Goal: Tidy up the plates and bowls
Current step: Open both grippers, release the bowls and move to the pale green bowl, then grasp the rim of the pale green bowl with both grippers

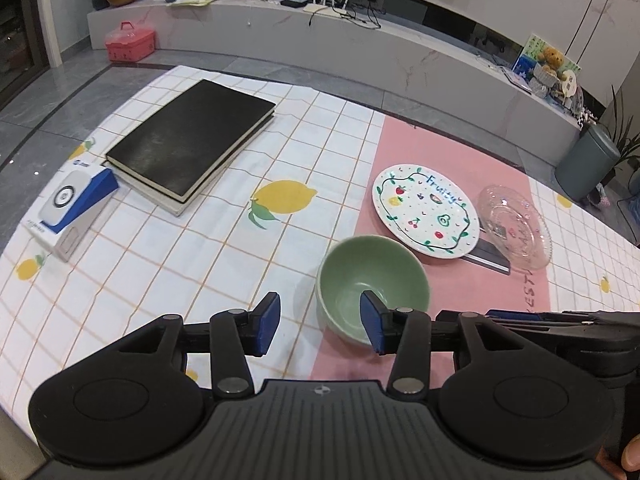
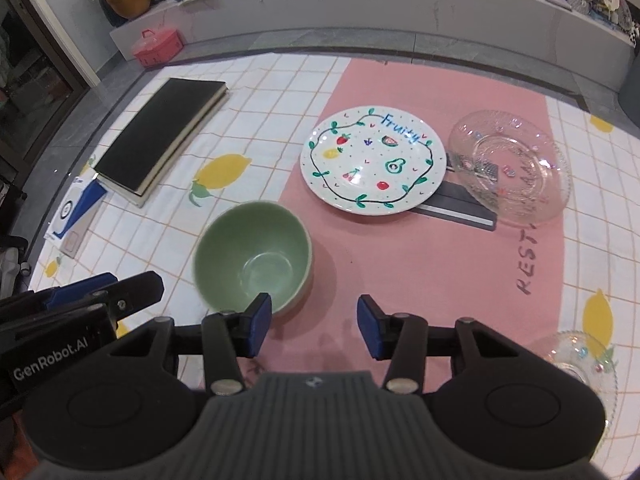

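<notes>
A green bowl (image 1: 360, 268) (image 2: 252, 256) stands upright at the seam between the white checked cloth and the pink mat. My left gripper (image 1: 320, 322) is open. Its right pad appears in front of the bowl's inside, its left pad outside the bowl, and neither presses the wall. My right gripper (image 2: 314, 322) is open over the pink mat, its left pad at the bowl's near rim. A white fruit-print plate (image 1: 426, 212) (image 2: 372, 160) and a clear glass plate (image 1: 516, 226) (image 2: 508, 168) lie farther back, both resting partly on a dark grey notebook (image 2: 460, 204).
Stacked black books (image 1: 192, 140) (image 2: 160, 136) and a blue-and-white box (image 1: 72, 208) lie at the left. A second clear glass dish (image 2: 580, 360) sits at the near right. The table's far edge drops to a grey floor with a pink case (image 1: 130, 42).
</notes>
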Tool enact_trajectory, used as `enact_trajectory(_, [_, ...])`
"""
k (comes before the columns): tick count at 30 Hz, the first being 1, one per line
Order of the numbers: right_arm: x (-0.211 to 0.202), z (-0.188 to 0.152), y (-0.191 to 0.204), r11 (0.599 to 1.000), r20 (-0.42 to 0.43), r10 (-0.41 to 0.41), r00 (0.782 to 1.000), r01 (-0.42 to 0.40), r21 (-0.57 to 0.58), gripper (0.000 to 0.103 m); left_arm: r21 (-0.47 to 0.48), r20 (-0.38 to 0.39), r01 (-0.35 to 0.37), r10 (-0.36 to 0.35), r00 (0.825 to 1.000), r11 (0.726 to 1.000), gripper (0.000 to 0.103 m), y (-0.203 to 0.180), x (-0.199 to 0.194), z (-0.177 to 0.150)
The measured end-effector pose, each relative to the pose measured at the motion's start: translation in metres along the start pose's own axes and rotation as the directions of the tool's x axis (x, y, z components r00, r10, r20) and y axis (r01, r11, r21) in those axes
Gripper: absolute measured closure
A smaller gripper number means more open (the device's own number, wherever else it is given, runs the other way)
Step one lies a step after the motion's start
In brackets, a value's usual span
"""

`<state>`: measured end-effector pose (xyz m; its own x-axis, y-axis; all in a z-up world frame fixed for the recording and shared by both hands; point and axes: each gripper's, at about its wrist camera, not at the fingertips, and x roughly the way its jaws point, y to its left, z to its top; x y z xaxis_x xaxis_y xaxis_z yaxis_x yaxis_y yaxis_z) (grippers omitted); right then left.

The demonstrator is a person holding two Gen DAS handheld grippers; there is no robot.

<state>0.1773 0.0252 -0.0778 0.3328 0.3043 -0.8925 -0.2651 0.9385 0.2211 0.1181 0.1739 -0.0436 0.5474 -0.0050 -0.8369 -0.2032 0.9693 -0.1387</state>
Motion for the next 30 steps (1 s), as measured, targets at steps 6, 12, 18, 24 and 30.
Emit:
enact_trajectory(6, [0.029, 0.011, -0.002, 1.000, -0.054, 0.019, 0.998, -0.018, 0.019, 0.057, -0.036, -0.048, 0.034, -0.036, 0.998, 0.999, 0.047, 0.012, 0.032, 0.007])
enact_trajectory(12, [0.050, 0.017, -0.003, 0.999, -0.091, 0.034, 0.995, -0.030, 0.040, 0.064, -0.060, -0.086, 0.057, -0.062, 0.994, 0.997, 0.047, 0.018, 0.058, 0.009])
enact_trajectory(18, [0.065, 0.020, -0.004, 0.998, -0.118, 0.039, 0.992, -0.034, 0.049, 0.073, -0.078, -0.122, 0.059, -0.069, 0.990, 0.995, 0.050, 0.022, 0.078, 0.009])
enact_trajectory(24, [0.072, 0.021, -0.007, 0.994, -0.129, 0.081, 0.988, -0.070, 0.087, 0.084, -0.087, -0.143, 0.074, -0.086, 0.986, 0.993, 0.081, 0.023, 0.085, 0.007])
enact_trajectory(30, [0.072, 0.021, -0.007, 0.989, -0.139, 0.100, 0.985, -0.083, 0.126, 0.092, -0.066, -0.141, 0.080, -0.089, 0.986, 0.995, 0.094, 0.017, 0.084, 0.007])
